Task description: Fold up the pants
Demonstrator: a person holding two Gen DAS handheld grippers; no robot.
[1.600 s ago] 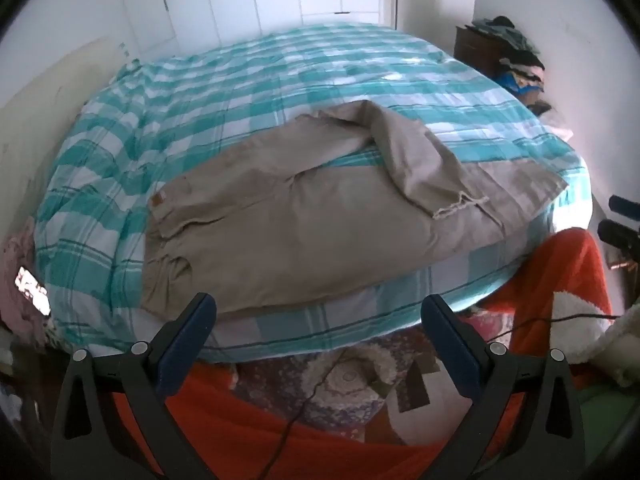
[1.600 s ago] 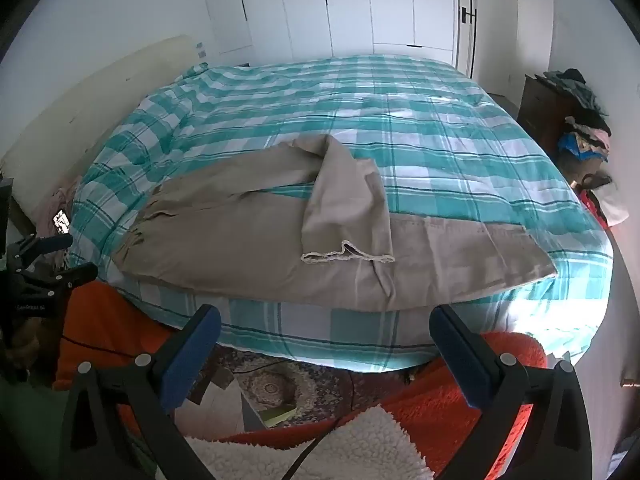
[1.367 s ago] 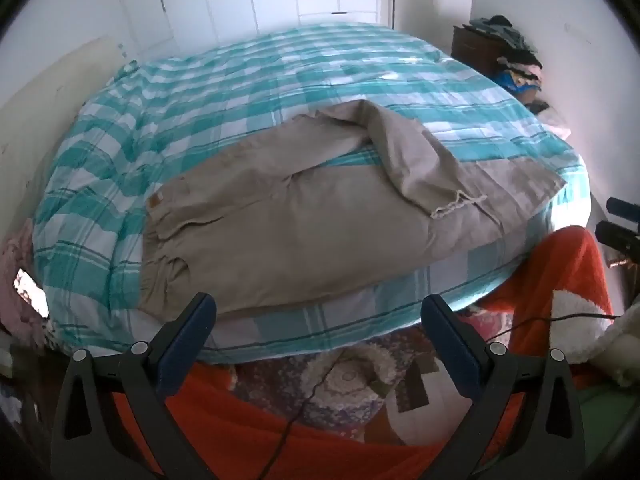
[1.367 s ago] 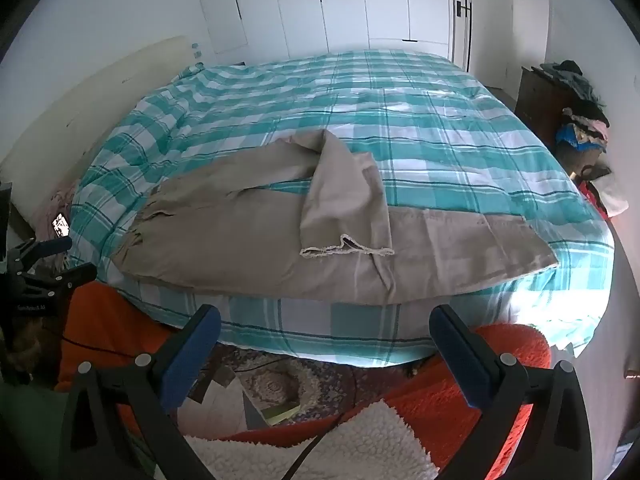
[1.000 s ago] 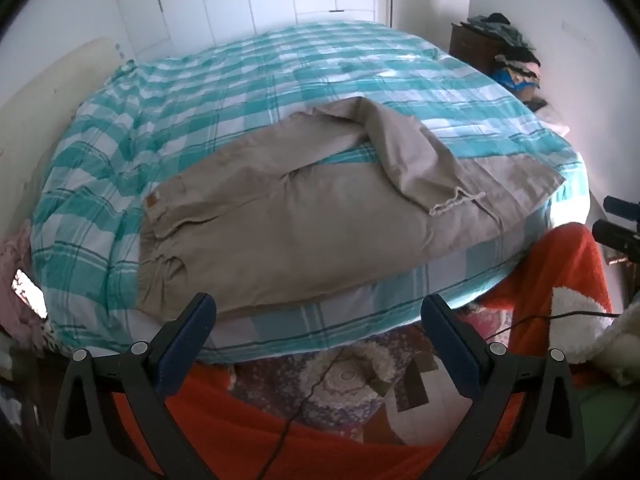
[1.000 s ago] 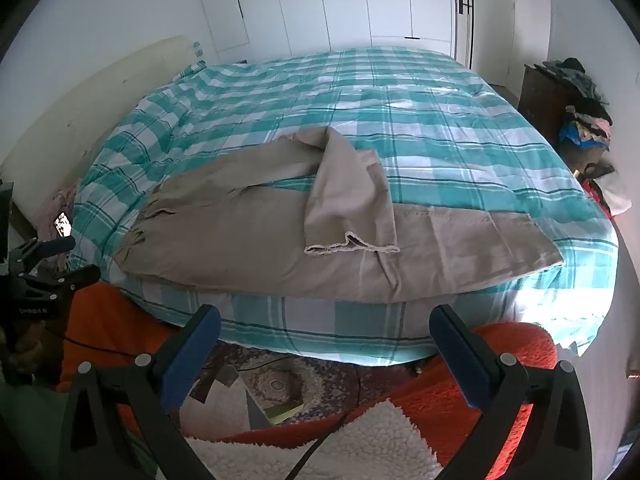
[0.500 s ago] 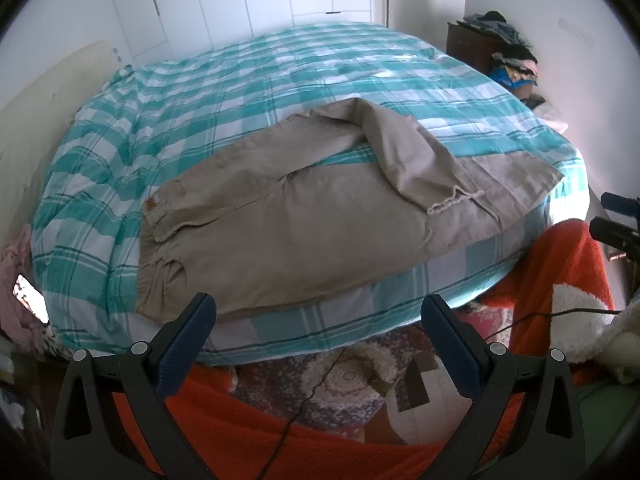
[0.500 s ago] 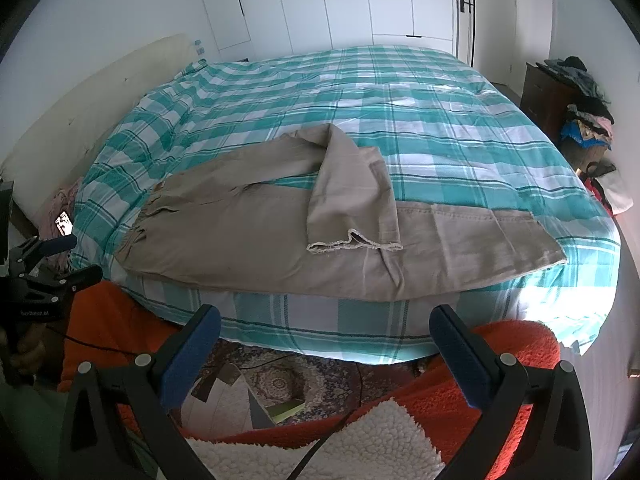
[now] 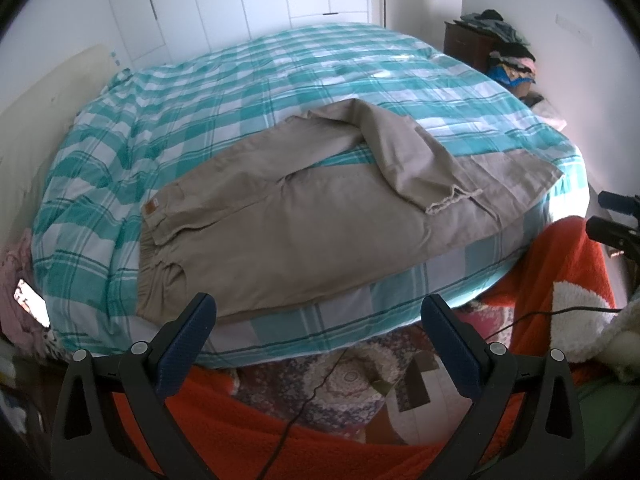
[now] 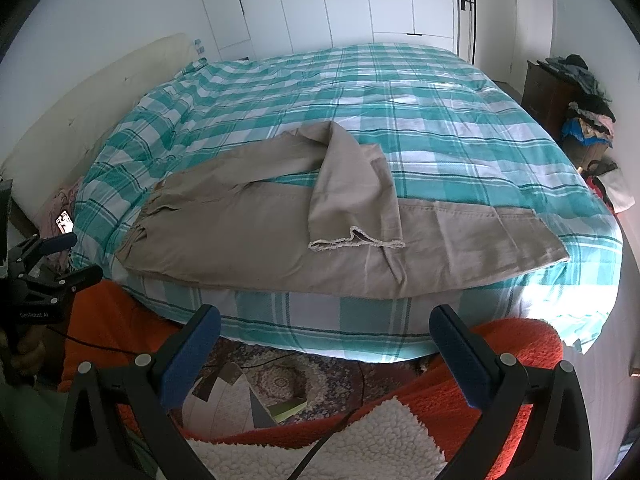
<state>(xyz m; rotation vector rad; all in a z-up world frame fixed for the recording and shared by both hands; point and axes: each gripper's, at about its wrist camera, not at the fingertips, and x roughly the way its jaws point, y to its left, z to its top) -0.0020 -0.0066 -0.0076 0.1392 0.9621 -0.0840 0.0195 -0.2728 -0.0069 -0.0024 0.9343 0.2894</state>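
Tan pants lie mid-frame on the bed, above both empty, spread-wide grippers: left gripper, right gripper.

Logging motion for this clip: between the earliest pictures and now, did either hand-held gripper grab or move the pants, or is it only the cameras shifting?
Nothing was grasped or let go. Both cameras drift slightly, apparently rising a little. The khaki pants lie unchanged on the plaid bed, one leg folded back with its frayed hem across the other. The left hand-held gripper and right hand-held gripper stay open and empty, short of the bed edge.
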